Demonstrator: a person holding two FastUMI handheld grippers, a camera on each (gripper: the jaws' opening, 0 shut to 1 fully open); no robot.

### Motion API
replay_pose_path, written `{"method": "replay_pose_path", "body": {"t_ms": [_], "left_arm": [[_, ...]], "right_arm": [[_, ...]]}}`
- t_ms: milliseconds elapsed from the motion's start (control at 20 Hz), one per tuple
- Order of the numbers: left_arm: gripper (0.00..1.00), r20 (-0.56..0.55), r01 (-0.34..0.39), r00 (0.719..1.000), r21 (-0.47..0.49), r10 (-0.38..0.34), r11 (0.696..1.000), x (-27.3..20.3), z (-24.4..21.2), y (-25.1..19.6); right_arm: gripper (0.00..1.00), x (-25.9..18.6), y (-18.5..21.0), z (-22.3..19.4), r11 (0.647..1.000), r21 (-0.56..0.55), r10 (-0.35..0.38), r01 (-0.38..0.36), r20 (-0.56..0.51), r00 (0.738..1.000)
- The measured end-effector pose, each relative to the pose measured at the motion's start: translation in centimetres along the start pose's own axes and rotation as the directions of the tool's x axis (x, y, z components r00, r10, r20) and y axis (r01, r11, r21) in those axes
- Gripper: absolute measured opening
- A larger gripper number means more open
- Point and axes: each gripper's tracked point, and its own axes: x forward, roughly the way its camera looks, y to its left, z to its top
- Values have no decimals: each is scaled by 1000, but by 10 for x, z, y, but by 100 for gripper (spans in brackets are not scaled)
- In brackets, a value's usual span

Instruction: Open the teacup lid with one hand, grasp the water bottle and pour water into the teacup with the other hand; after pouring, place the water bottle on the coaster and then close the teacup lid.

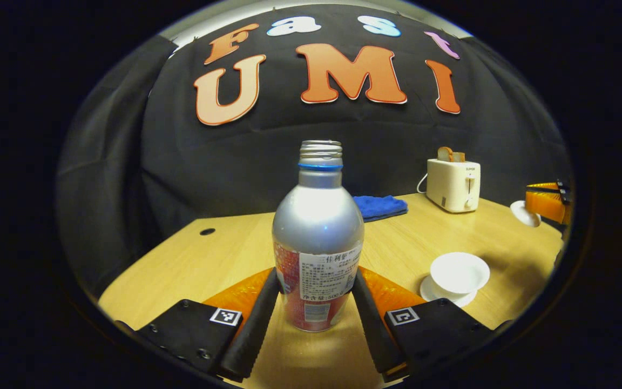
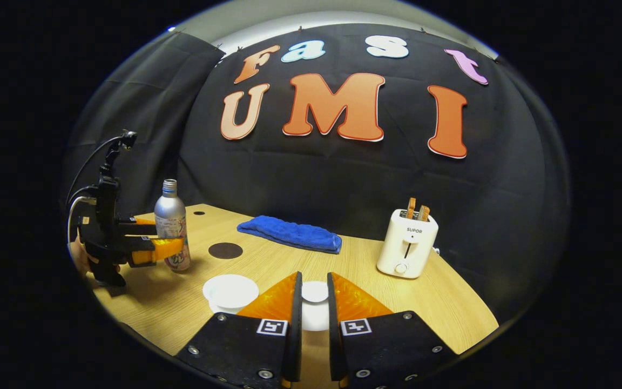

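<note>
Both jaws are closed on things: the left gripper (image 1: 315,294) clamps the bottle (image 1: 317,237), the right gripper (image 2: 314,302) pinches the lid (image 2: 315,292).

Uncapped and upright, the bottle stands on the table (image 1: 208,259), both fingers pressing its lower sides. Near it to the right sits the open teacup (image 1: 459,273) on its saucer. In the right gripper view the dark coaster (image 2: 225,250) lies bare beside the bottle, a blue cloth (image 2: 291,233) and toaster (image 2: 407,249) farther back.

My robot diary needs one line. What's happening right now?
left gripper: fingers around water bottle, upright on table | right gripper: holding teacup lid | teacup: open | coaster: bare
</note>
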Motion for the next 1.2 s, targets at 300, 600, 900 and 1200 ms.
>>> {"method": "replay_pose_path", "body": {"t_ms": [300, 600, 900, 1200], "left_arm": [[79, 24, -53, 999, 234, 48, 971, -2, 10, 13], [83, 65, -70, 997, 488, 44, 870, 3, 22, -6], [83, 63, -72, 997, 665, 40, 744, 5, 19, -22], [83, 84, -92, 996, 797, 41, 596, 4, 22, -27]], "right_arm": [[21, -6, -8, 6, 999, 29, -16, 15, 27, 999], [22, -12, -16, 2, 998, 57, -25, 23, 33, 999], [22, -17, -20, 0, 997, 68, -24, 21, 41, 999], [22, -20, -27, -5, 996, 91, -27, 22, 49, 998]]}}
